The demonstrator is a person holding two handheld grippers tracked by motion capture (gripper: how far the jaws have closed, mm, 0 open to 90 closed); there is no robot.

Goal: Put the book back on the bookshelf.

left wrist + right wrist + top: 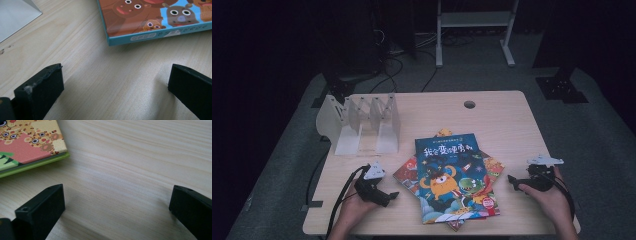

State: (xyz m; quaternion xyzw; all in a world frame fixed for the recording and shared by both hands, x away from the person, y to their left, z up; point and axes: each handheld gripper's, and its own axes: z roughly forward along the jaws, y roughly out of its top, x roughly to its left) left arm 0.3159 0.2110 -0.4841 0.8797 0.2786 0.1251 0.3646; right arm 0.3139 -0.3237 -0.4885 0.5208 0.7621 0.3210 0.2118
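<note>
Books, fanned stack at desk centre, rack at 10 o'clock: thin, stiff, glossy, likely slippery, best gripped at an overhanging edge; left gripper and right gripper flank it, fingers spread, empty.

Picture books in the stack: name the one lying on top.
The blue-covered picture book with the orange one-eyed monster lies on top, its whole cover showing. The other books only poke out beneath it as red, orange and green corners.
</note>
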